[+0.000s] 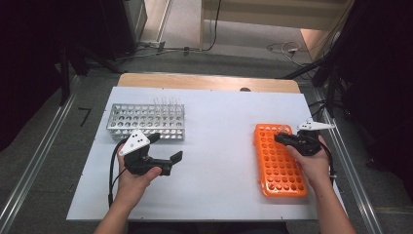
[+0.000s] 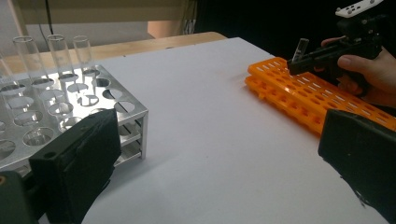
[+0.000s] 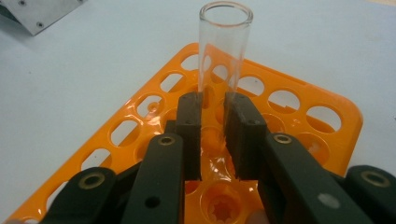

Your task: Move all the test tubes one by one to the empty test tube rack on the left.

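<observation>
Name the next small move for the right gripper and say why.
Probably lift the tube straight up out of the orange rack. The right gripper has its jaws shut on the glass, which stands upright with its lower end still at the rack's holes. The metal rack across the table already holds tubes, so it looks like the destination. The left gripper waits open beside it.

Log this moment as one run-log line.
right gripper: shut on glass tube over orange rack | left gripper: open, empty, beside metal rack | metal rack: three tubes standing
</observation>
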Tool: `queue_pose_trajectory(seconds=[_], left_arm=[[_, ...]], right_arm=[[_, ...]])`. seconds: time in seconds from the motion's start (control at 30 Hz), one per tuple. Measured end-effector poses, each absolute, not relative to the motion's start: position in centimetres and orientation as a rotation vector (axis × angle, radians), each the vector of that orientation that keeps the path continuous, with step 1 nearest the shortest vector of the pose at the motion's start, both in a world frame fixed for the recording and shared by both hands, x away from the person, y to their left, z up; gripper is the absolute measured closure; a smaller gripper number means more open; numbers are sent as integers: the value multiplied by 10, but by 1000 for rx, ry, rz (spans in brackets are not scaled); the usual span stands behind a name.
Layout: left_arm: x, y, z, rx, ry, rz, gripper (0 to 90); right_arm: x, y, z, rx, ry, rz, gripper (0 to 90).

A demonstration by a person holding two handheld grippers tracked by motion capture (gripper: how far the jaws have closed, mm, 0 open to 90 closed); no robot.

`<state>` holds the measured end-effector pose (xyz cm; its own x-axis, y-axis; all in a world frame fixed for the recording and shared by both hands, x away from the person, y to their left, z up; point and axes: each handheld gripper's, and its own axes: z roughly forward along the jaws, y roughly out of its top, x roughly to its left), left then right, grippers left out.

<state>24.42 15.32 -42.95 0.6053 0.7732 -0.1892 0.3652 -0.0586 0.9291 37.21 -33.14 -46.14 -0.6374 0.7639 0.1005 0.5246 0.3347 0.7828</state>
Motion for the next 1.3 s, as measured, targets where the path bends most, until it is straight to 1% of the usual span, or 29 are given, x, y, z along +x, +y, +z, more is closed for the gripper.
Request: queue_pose_trajectory(seconds=[0.53,0.83,1.3], left_arm=[[242,151,-428,1667,941,439,0],[240,147,-425,1675,915,433,0],[238,137,-420,1681,876,420,0]], right_arm=[[353,-337,-436,1161,2198,1334,741],[338,-317,-422,1082,2262,1408,741],[318,-280,-412,985,2328,1489,741]])
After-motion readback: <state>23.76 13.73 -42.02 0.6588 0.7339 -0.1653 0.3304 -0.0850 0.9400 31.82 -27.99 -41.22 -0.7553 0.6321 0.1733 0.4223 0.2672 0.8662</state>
